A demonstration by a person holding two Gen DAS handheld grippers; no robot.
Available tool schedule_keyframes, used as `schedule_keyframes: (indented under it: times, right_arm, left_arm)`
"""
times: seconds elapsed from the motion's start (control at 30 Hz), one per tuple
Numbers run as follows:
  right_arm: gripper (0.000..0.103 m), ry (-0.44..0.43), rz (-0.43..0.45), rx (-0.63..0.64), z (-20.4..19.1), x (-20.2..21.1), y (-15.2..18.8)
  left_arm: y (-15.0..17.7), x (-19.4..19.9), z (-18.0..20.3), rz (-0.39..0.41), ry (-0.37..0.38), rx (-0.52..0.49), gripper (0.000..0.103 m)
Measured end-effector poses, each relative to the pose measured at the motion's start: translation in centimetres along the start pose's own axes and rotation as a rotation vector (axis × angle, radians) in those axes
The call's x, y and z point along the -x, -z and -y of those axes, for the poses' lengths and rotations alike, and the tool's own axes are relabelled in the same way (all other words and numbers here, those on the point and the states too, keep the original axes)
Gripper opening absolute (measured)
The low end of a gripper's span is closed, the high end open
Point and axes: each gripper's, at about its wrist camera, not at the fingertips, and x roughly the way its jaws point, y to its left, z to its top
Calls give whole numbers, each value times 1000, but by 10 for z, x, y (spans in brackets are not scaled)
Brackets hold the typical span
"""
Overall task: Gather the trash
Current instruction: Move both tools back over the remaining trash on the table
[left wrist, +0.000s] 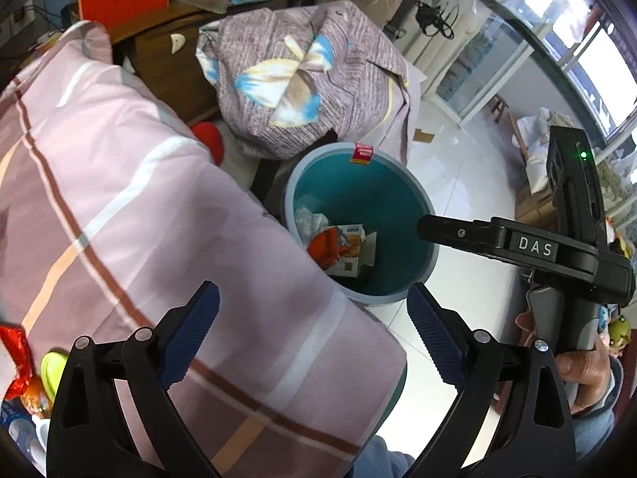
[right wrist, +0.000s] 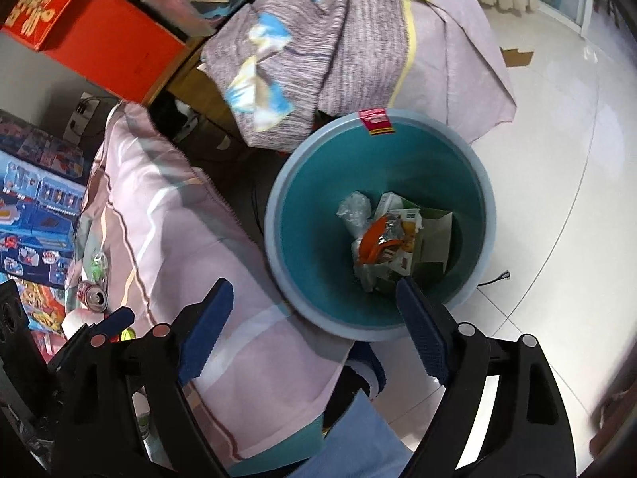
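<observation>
The left gripper [left wrist: 312, 330] is seen spread wide, nothing between its blue pads [left wrist: 191, 334], and nothing touched. Its left finger hangs over the pink striped quilt [left wrist: 131, 199], its right finger over the white tiled floor [left wrist: 458, 159]. Just ahead of its fingertips the teal trash bin [left wrist: 360, 183] is found, standing upright on the floor with its mouth open upward. To its right the right gripper [left wrist: 428, 227] is caught side-on, reaching over the bin's rim.

In the right wrist view, the right gripper [right wrist: 314, 290] is likewise held wide apart and empty, its right fingertip over the near rim of the bin. Directly ahead and below, the trash [right wrist: 392, 239] is seen lying at the bin's bottom: an orange wrapper [right wrist: 374, 243] on top of a flattened carton [right wrist: 422, 231], crumpled clear plastic [right wrist: 354, 207] to their left. The wrapper's long axis runs diagonally, near-left to far-right. Beyond the bin, a striped purple cloth [right wrist: 338, 51] is draped in a heap.
</observation>
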Motion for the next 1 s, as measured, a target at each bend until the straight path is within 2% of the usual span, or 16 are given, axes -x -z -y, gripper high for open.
schedule_keyframes:
  times: [0.23,0.43,0.63,1.0]
  right_arm:
    - [80,4,-21,55,-35,-3,11]
    - [80,-4,-59,147,-84,-14,24]
    - [80,-16,-107,281,-153,-31,42]
    - [80,-50,-217,521,-280,-70,89]
  left_arm:
    - [19,27,-29,35,-11,50,97]
    - [46,60,-71,77,-46,134,97]
    - [78,103,-130,128,-104,242,97]
    - [162,181,-239,248,-229,505,98]
